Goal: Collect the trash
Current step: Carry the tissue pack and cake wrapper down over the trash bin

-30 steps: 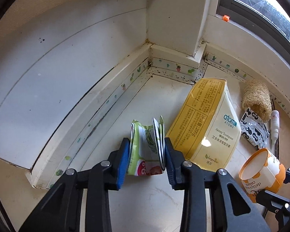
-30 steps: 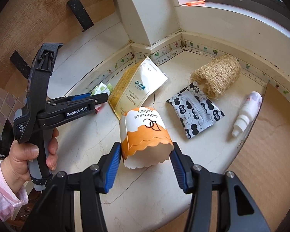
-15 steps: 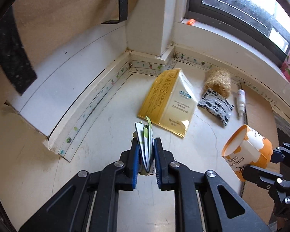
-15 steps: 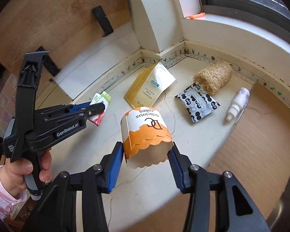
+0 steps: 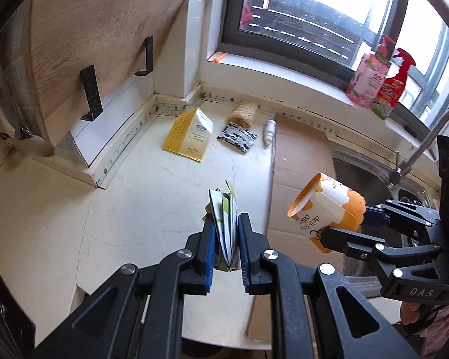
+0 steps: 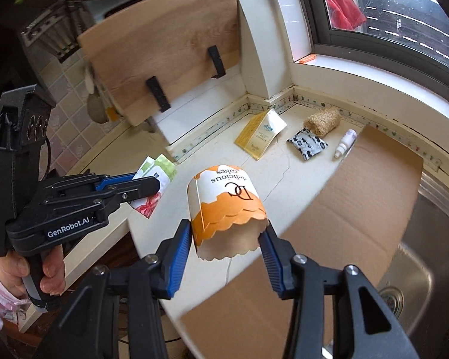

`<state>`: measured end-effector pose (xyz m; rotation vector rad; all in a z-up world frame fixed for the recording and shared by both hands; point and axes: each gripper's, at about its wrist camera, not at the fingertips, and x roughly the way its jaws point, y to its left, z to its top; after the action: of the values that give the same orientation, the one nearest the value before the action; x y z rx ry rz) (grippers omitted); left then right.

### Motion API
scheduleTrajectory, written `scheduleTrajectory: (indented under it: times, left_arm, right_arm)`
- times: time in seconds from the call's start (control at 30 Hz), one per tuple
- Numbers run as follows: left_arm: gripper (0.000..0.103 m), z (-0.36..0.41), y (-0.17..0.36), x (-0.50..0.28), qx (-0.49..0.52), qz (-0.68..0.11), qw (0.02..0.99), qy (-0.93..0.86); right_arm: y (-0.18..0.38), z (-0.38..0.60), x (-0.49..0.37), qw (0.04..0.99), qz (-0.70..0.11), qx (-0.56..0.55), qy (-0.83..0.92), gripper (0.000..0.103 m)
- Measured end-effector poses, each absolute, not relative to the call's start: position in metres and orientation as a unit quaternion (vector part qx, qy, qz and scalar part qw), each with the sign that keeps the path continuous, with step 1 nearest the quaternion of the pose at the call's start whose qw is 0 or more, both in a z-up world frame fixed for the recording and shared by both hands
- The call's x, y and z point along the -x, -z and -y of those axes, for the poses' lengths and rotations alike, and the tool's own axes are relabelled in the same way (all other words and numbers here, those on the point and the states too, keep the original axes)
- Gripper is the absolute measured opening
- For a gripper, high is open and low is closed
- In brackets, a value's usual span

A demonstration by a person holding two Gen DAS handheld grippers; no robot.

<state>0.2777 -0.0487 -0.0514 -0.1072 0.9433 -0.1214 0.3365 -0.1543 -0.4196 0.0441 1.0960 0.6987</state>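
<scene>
My left gripper point(image 5: 226, 236) is shut on a flattened green and white snack wrapper point(image 5: 224, 221), held well above the white counter point(image 5: 134, 209); the wrapper also shows in the right wrist view point(image 6: 155, 176). My right gripper point(image 6: 226, 239) is shut on an orange and white paper cake cup point(image 6: 224, 206), lifted off the counter; the cup shows at the right of the left wrist view point(image 5: 326, 206). On the counter by the far corner lie a yellow pouch point(image 5: 190, 137), a black and white patterned packet point(image 5: 238, 136), a loofah point(image 5: 242, 113) and a small white bottle point(image 5: 268, 131).
A sheet of cardboard point(image 6: 359, 197) covers the counter's right part beside a steel sink point(image 6: 428, 254) with a tap point(image 5: 419, 146). A wooden board point(image 6: 164, 68) leans on the left wall. Spray bottles point(image 5: 383, 80) stand on the window sill.
Both grippers have pulled back and up from the corner, each carrying its item. The left gripper closed on the wrapper a second ago and lifted it; the counter items now look farther away.
</scene>
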Motion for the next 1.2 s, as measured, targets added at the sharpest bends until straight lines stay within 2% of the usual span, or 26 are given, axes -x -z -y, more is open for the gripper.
scheduleTrajectory:
  times: [0.33,0.5,0.77,1.2]
  left_arm:
    - [0.012,0.073,0.028,-0.153,0.056,-0.461,0.877,0.126]
    - [0.012,0.071,0.045,-0.104,0.048,-0.477,0.868,0.129]
    - [0.012,0.056,0.106,-0.053,0.020,-0.515,0.851,0.102]
    - [0.013,0.015,0.227,-0.038,0.060,-0.587,0.805,0.059]
  right_arm:
    - [0.340,0.170,-0.200,0.804,-0.491,0.005,-0.334,0.046]
    - [0.327,0.166,-0.137,0.795,-0.503,0.019,-0.337,0.046]
    - [0.369,0.140,-0.066,0.747,-0.566,0.048,-0.345,0.046]
    - [0.463,0.111,-0.043,0.703,-0.623,0.087,-0.332,0.046]
